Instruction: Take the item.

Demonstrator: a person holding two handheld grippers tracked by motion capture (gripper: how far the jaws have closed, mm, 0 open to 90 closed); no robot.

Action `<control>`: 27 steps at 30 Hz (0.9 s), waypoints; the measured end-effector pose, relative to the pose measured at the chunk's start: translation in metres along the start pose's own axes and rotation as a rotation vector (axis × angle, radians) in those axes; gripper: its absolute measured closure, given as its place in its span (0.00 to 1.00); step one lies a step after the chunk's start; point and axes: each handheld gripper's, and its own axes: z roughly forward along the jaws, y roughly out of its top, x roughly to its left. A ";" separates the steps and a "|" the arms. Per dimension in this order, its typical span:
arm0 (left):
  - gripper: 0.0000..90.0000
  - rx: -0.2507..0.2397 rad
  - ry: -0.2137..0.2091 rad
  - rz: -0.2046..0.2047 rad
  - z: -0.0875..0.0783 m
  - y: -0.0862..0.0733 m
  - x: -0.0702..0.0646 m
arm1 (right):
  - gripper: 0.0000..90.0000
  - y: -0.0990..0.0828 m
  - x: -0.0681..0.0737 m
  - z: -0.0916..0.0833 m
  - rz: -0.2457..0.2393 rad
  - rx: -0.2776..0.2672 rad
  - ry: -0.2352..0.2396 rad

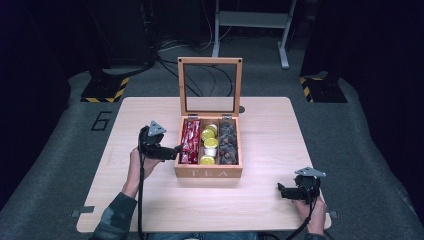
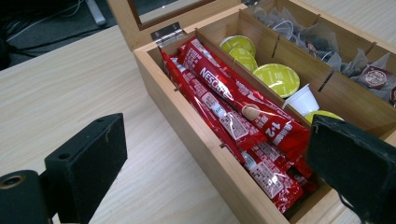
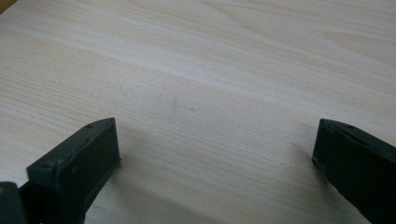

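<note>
A wooden tea box (image 1: 208,172) stands mid-table with its glass lid (image 1: 210,86) raised upright. Its left compartment holds several red Nescafe sticks (image 2: 233,112), the middle one green-topped capsules (image 2: 278,77) and a white cup (image 2: 303,99), the right one dark tea bags (image 2: 348,58). My left gripper (image 1: 175,150) hovers open at the box's left wall, its jaws spread over the red sticks with nothing between them. My right gripper (image 1: 282,191) rests open near the table's front right, over bare wood (image 3: 205,93).
The light wooden table (image 1: 150,200) has bare room left and right of the box. Behind it, cables (image 1: 200,75) lie on the grey floor, with yellow-black striped bases (image 1: 105,90) at both back corners and a white stand leg (image 1: 284,50).
</note>
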 end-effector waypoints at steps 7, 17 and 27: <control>0.06 0.016 -0.010 0.009 0.010 0.008 -0.002 | 0.00 0.000 0.000 0.000 -0.001 0.000 0.000; 0.06 0.037 -0.027 0.015 0.030 0.016 -0.004 | 0.00 0.000 0.000 0.000 -0.001 -0.001 0.001; 0.11 0.076 -0.054 0.018 0.060 0.024 -0.006 | 0.00 0.000 0.000 0.000 -0.002 -0.002 0.000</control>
